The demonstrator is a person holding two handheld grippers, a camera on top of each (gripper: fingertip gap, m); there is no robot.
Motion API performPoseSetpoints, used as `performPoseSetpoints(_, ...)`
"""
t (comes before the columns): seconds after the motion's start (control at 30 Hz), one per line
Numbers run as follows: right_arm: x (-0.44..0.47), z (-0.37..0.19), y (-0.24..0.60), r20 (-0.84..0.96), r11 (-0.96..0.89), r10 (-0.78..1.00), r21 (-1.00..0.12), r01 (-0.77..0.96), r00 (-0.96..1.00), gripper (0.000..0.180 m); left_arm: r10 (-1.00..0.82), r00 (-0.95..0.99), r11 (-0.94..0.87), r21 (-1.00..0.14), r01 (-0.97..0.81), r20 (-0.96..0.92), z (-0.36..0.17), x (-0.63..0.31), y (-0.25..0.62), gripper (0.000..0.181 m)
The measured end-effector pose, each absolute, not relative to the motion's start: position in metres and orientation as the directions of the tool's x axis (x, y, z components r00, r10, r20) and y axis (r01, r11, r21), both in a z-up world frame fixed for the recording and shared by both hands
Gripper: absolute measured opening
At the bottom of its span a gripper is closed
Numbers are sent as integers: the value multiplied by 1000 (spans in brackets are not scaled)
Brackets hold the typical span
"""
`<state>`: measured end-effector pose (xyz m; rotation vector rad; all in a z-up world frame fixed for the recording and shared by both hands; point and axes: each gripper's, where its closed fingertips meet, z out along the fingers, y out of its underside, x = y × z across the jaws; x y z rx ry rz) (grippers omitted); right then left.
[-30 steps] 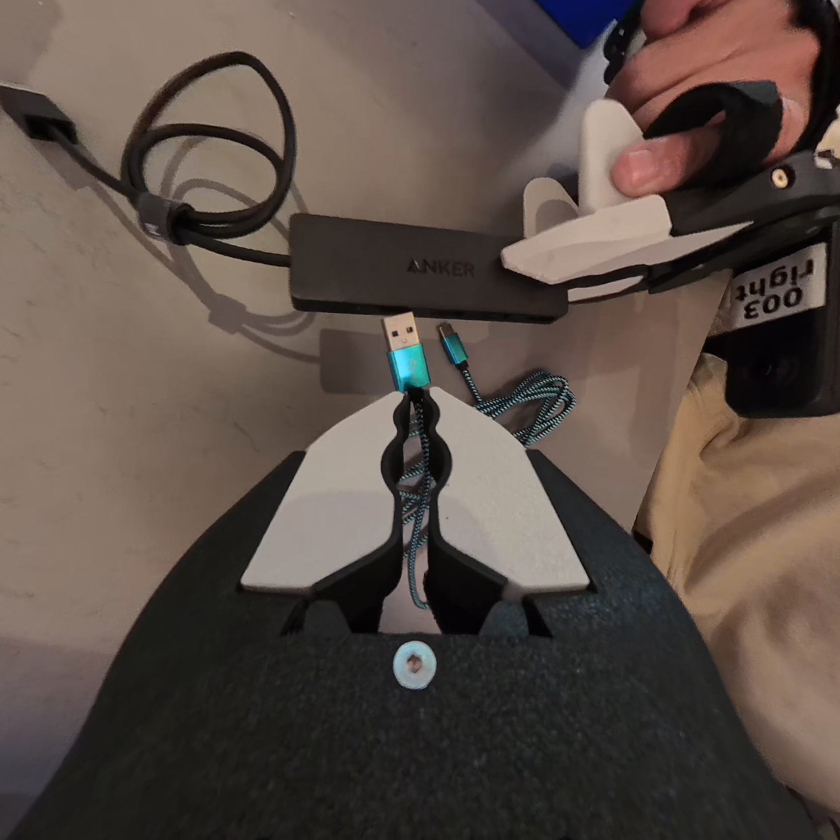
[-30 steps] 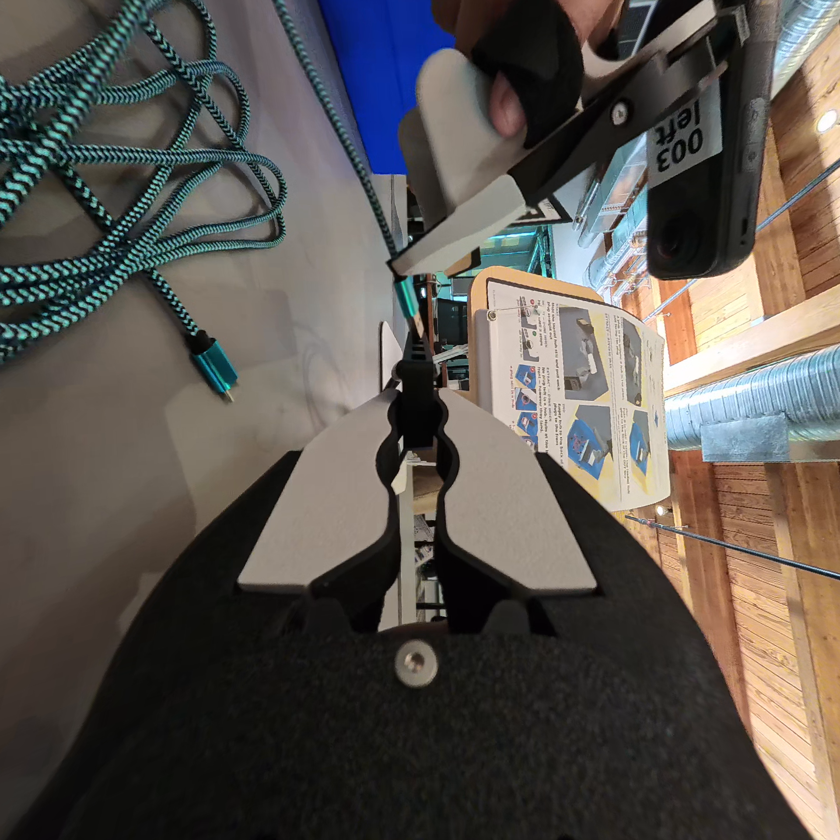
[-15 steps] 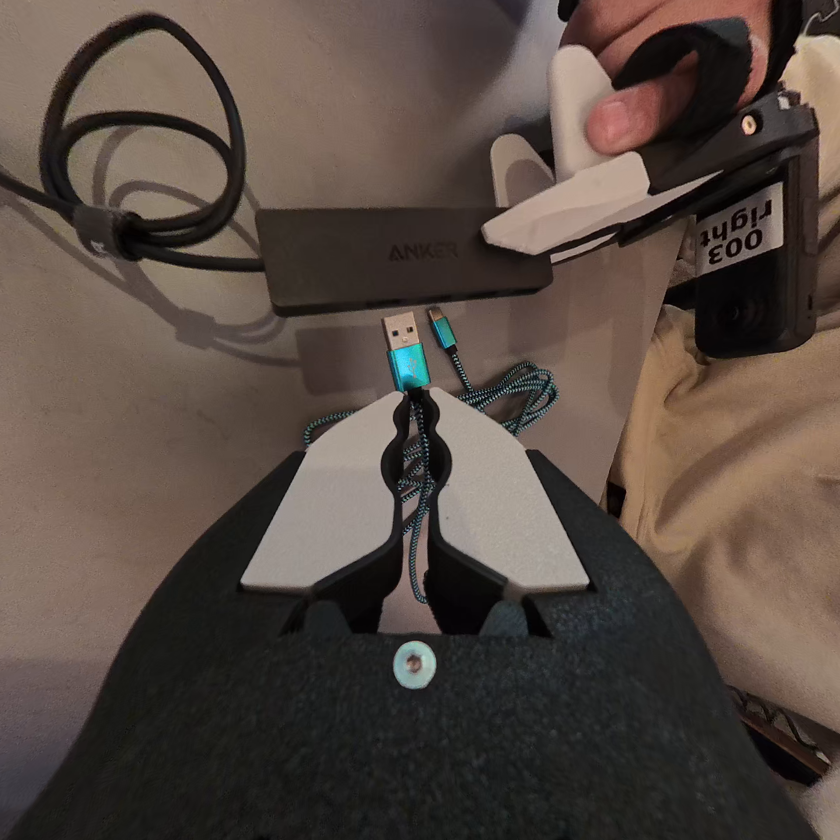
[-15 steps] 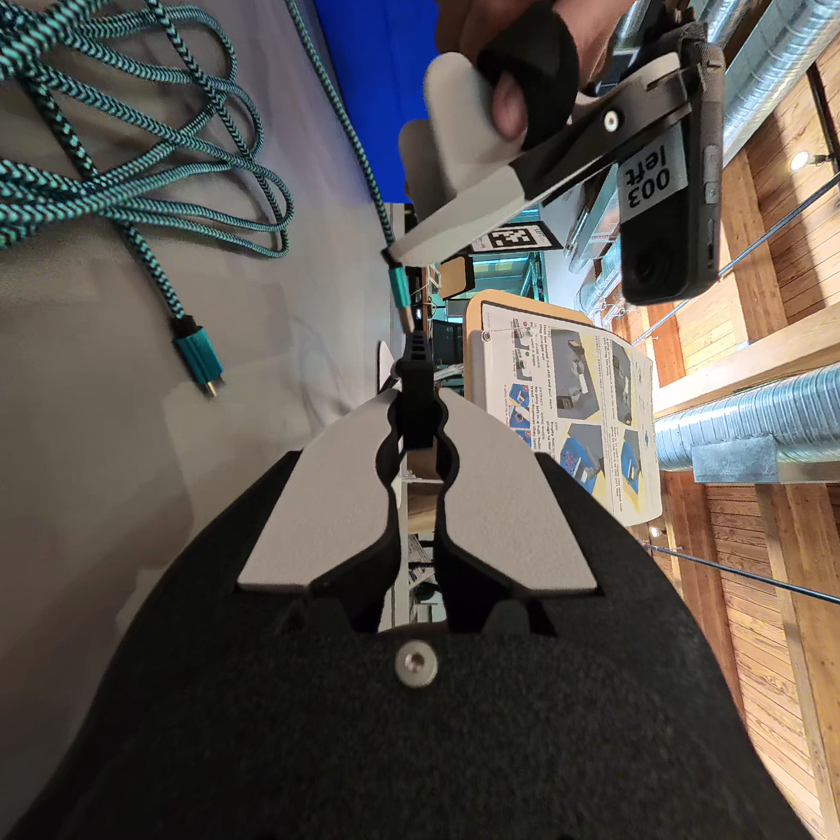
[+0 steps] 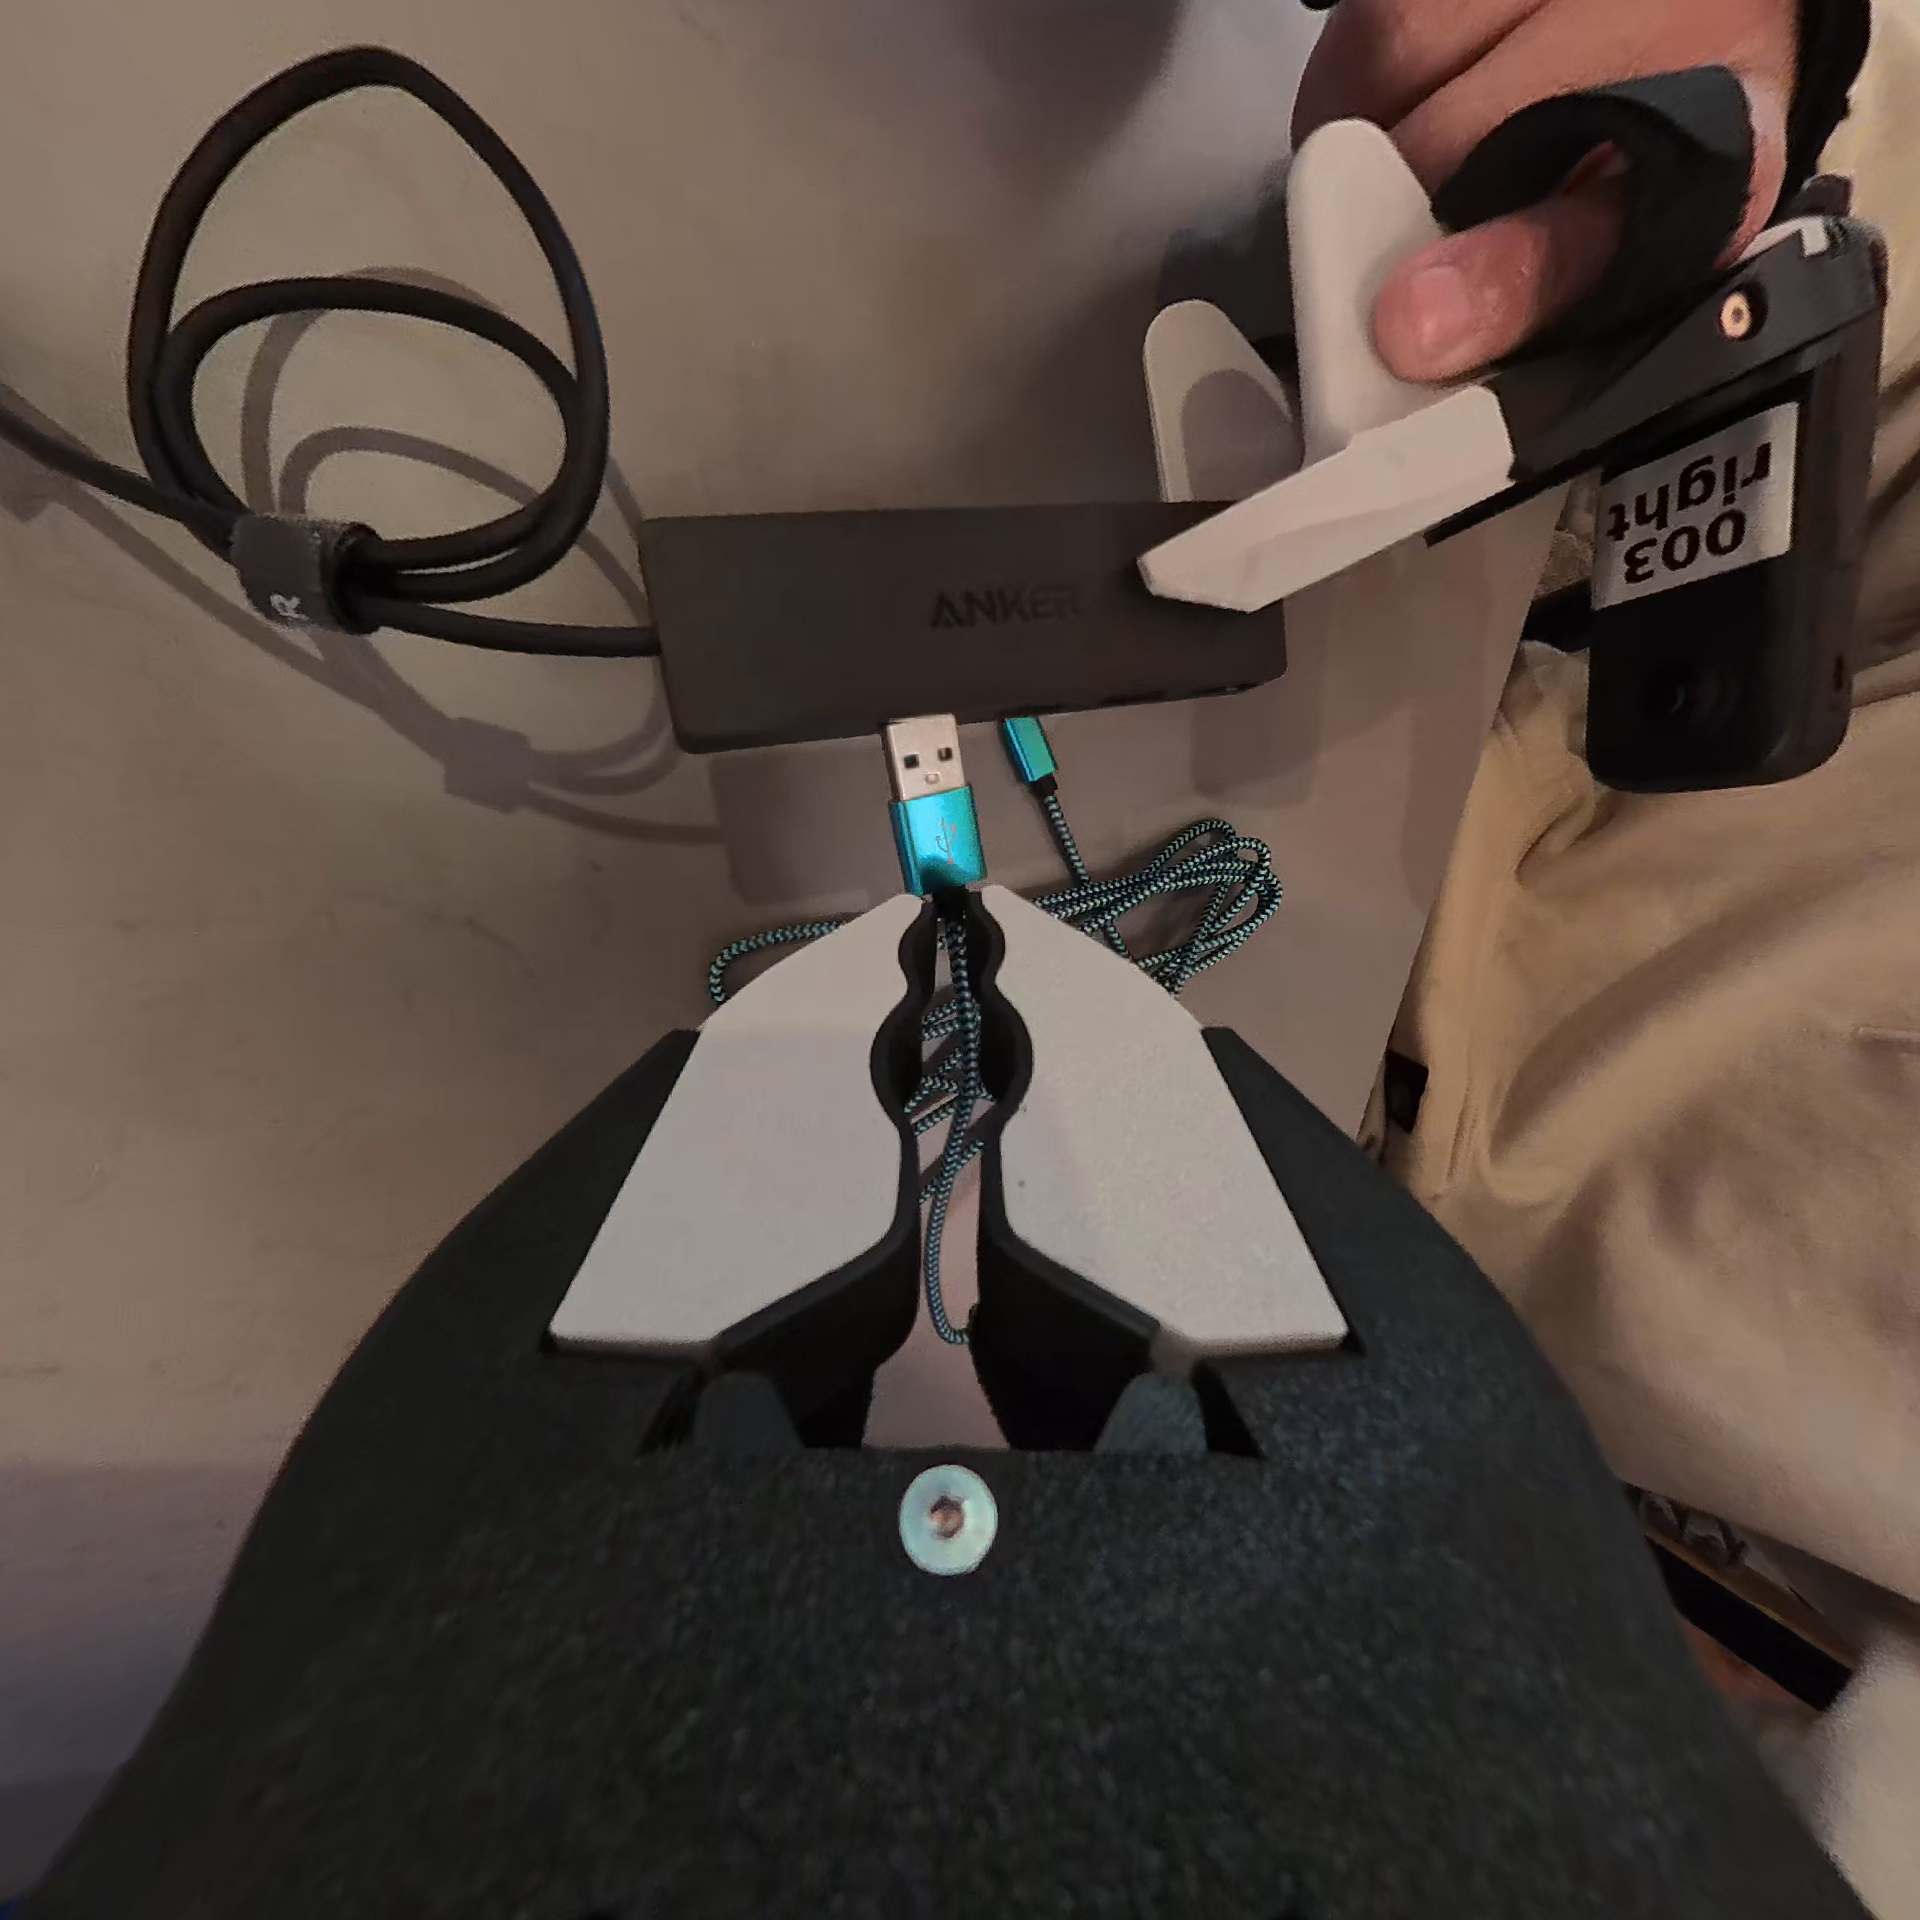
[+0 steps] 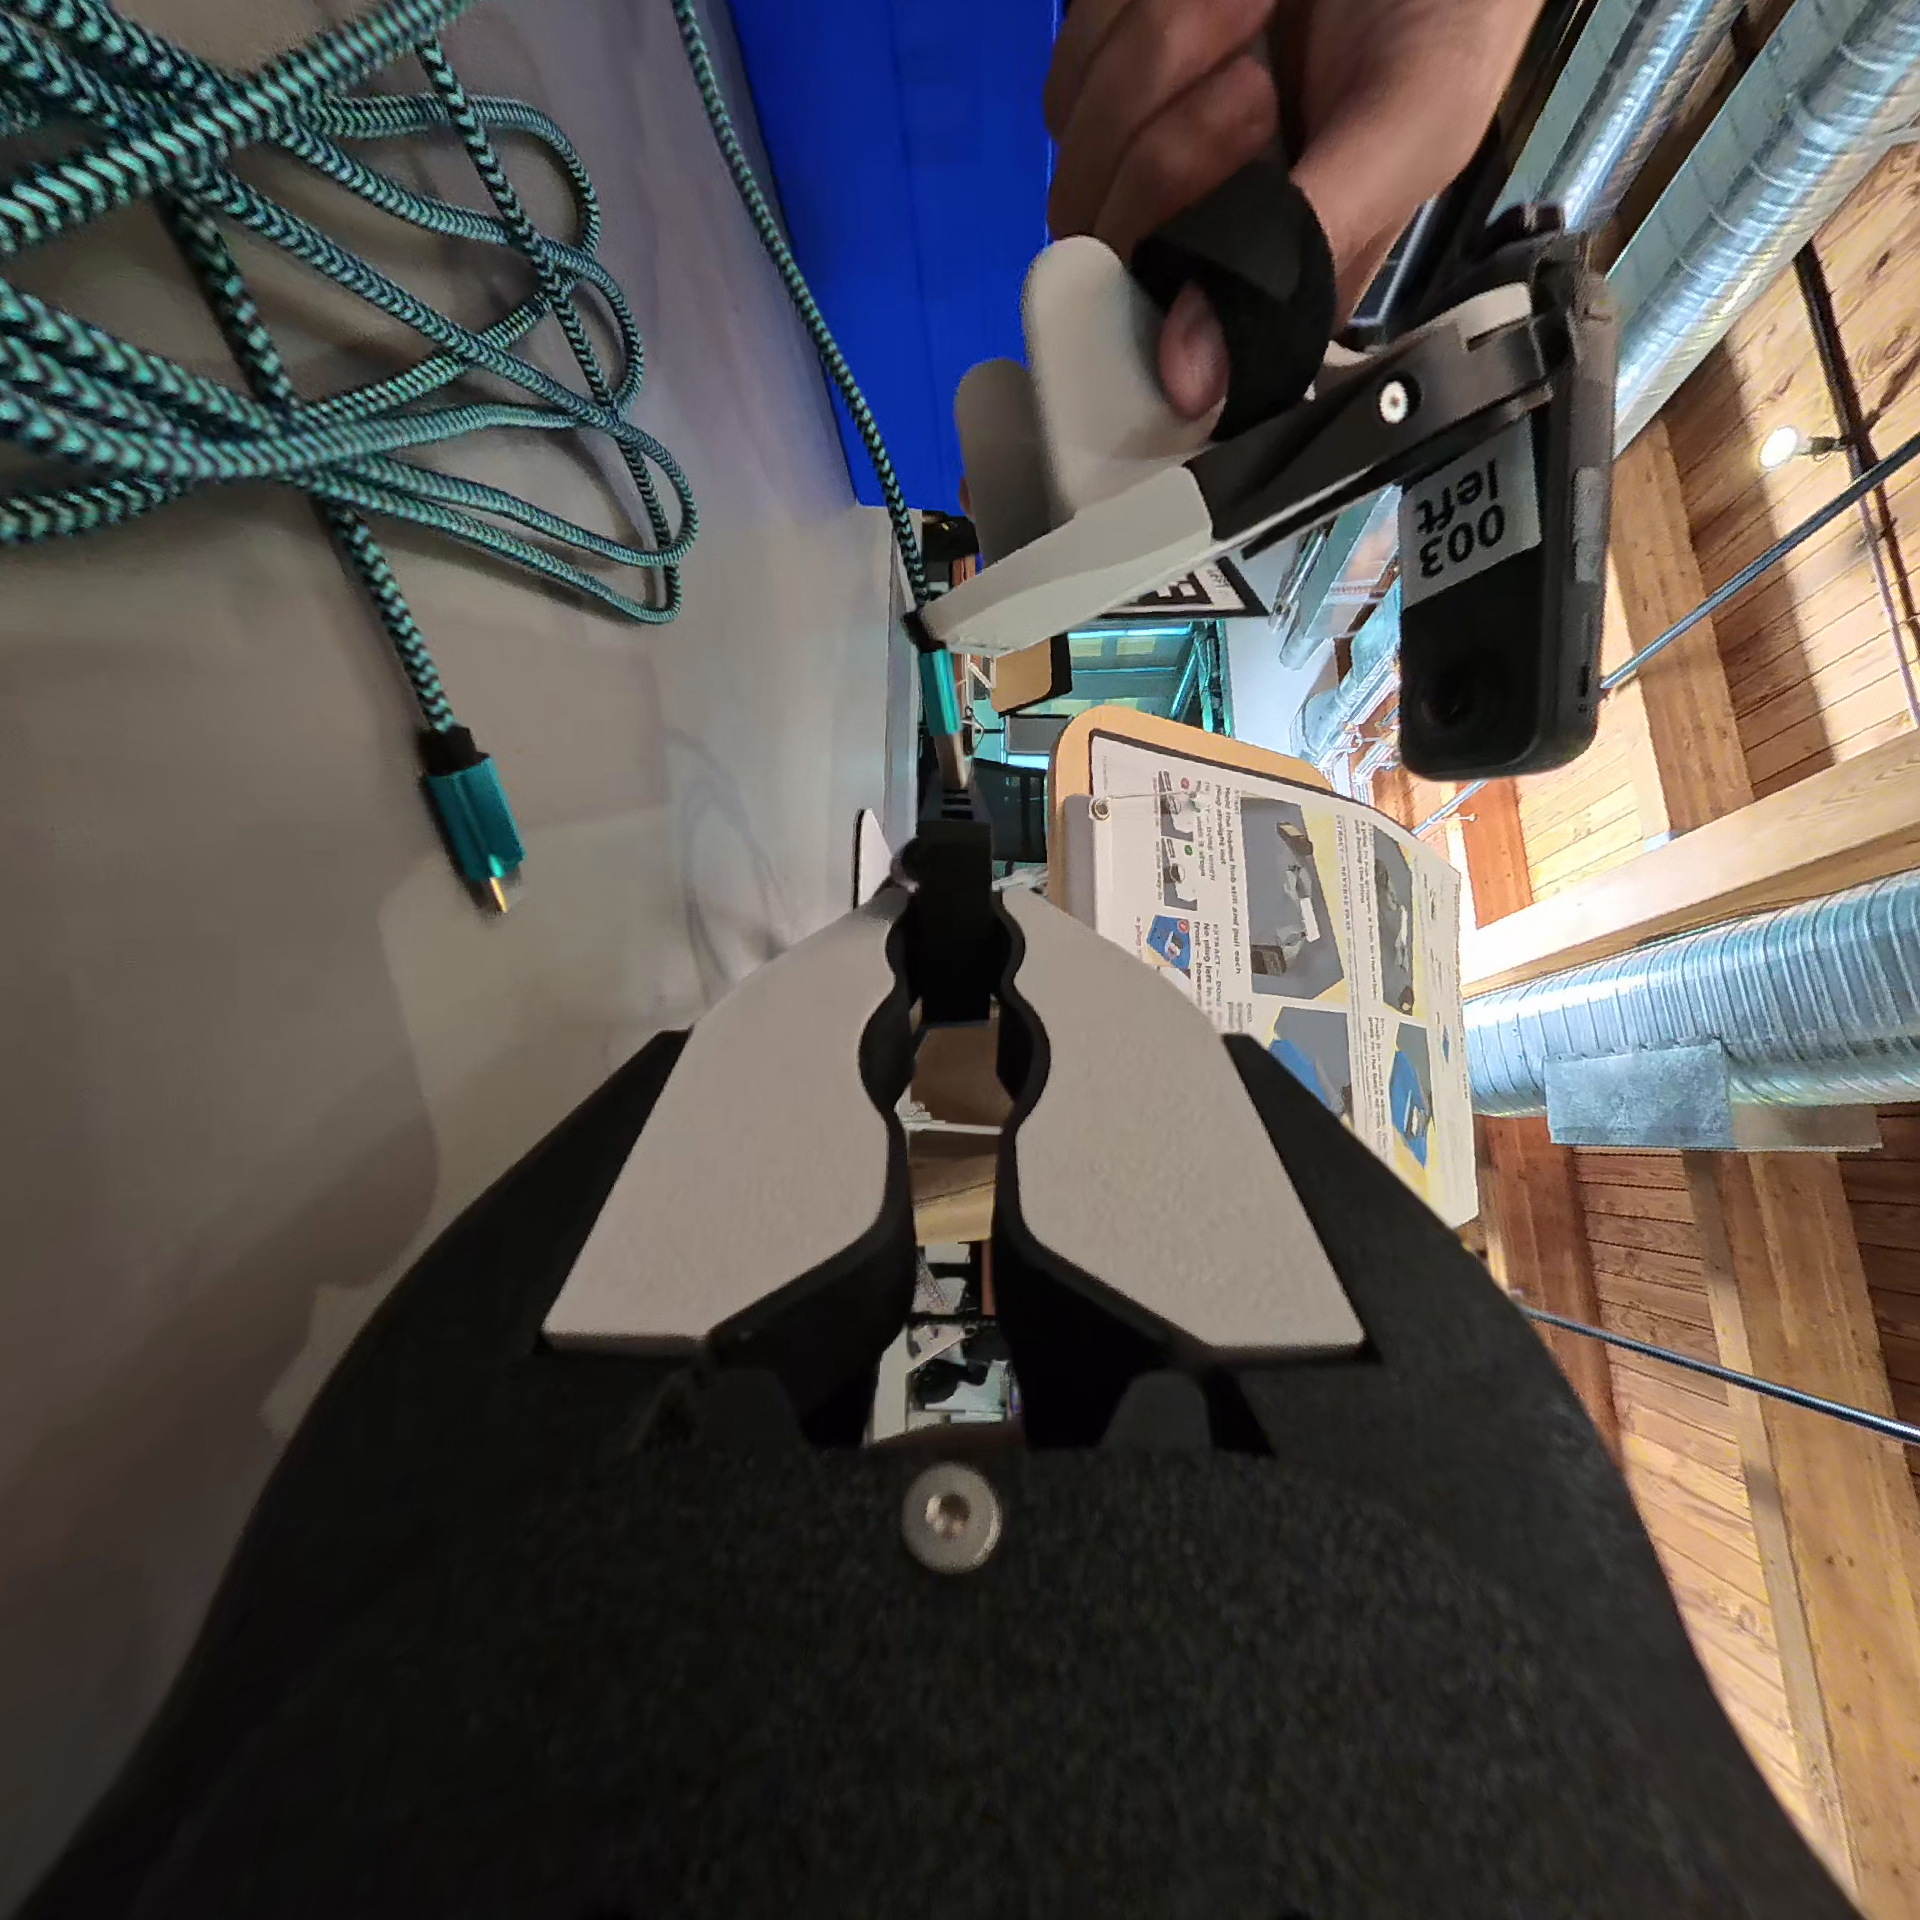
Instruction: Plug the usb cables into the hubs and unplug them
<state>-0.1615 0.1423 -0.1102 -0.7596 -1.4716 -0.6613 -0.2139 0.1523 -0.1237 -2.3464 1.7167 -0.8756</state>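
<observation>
Left wrist view: dim, warm, even light. Soft double shadows of the black hub cord (image 5: 353, 343) fall on the tabletop (image 5: 260, 987) below and right of its loops, so the light comes from the upper left of the frame. No glare. Centre sharp; bottom right corner smeared; straight lines bow near the edges.

Right wrist view: brighter, with mixed colour. A ceiling lamp (image 6: 1779, 447) blows out to a white spot at the right edge. The hand (image 6: 1226, 156) and the braided cable (image 6: 312, 343) at top left show motion blur. Strong wide-angle curvature; background soft.
</observation>
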Motion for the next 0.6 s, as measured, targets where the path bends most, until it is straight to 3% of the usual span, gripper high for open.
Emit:
performPoseSetpoints(0.17, -169, -111, 134, 999, 643, 40, -20, 766, -7, 10, -895, 169, -341, -386, -857, 414, -124, -216, 149, 5)
performPoseSetpoints(0.6, -178, -110, 120, 995, 722, 100, -88, 687, 22, 10, -898, 97, -270, -364, -891, 429, -126, -214, 148, 5)
